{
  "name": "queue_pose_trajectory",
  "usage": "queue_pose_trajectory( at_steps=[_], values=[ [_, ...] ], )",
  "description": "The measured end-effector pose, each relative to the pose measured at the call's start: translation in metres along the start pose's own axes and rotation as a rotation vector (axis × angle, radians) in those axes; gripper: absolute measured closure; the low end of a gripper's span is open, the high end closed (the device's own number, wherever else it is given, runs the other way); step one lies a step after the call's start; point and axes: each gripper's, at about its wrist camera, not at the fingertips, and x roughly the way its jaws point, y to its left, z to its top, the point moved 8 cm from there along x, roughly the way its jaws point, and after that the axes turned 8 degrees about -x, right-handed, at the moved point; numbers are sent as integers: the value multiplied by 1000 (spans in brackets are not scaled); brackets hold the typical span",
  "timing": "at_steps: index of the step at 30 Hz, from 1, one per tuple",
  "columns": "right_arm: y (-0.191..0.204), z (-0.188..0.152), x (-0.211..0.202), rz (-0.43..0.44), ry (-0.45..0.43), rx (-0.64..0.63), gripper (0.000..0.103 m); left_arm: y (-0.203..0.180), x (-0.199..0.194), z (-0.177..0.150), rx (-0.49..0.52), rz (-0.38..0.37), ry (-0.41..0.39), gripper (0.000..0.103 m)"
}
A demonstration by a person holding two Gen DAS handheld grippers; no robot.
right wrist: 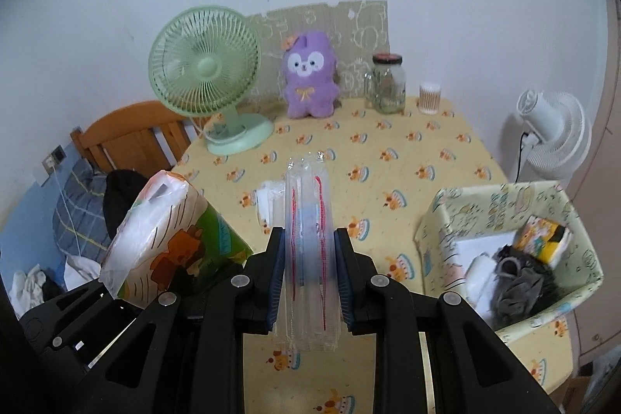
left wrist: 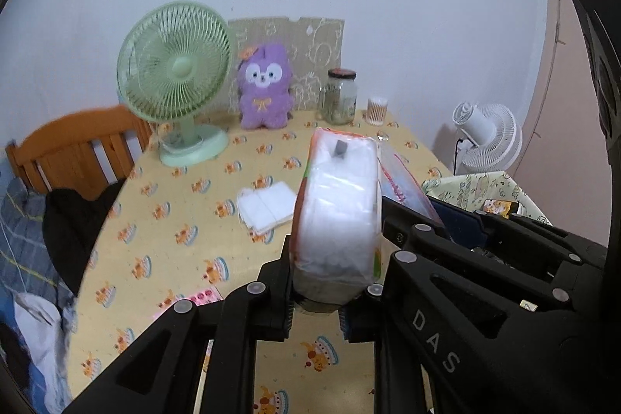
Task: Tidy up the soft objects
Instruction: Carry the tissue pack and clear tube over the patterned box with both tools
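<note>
The left hand-held gripper (left wrist: 315, 291) is clamped narrow on the lower end of a tissue pack (left wrist: 337, 216), a soft white bundle in clear wrap with orange and green print, held on edge above the table (left wrist: 155, 239). Just beside it on the right, the right hand-held gripper (right wrist: 307, 272) pinches a flat clear plastic packet (right wrist: 308, 239) with red lines and a pale blue strip inside; the packet stands upright between the blue-edged pads, its top rising well past the fingertips (both items are off the tablecloth). In the right wrist view the tissue pack (right wrist: 167, 239) shows at the left, tilted, with the left gripper's black frame beneath it.

Beyond the held things a small stack of folded white tissues (left wrist: 266, 206) lies on the yellow cake-print cloth. To the right, at the table's edge, stands an open box (right wrist: 438, 220) covered in pale patterned paper; inside it are white folded items, a grey knitted piece (right wrist: 512, 286) and a small yellow printed pack (right wrist: 543, 239).

Along the far side of the table, by the wall, stand a green desk fan (left wrist: 174, 80), a purple plush toy (left wrist: 266, 88), a glass jar (left wrist: 340, 96) with a dark lid and a tub of cotton swabs (left wrist: 377, 111). A white fan (right wrist: 555, 138) stands off the table on the right; a wooden chair (left wrist: 77, 150) is at the left.
</note>
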Motion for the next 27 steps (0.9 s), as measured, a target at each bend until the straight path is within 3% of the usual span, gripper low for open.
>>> queue_pose_trajectory(
  at_steps=[11,27],
  values=[
    [-20,19,-38,-56,-65,-26,75,-32,-17,19,26,-39,-63,86],
    [-81,29,-53,-122,-87,-26,75,-91,-7,31,67,-73,-89,81]
  ],
)
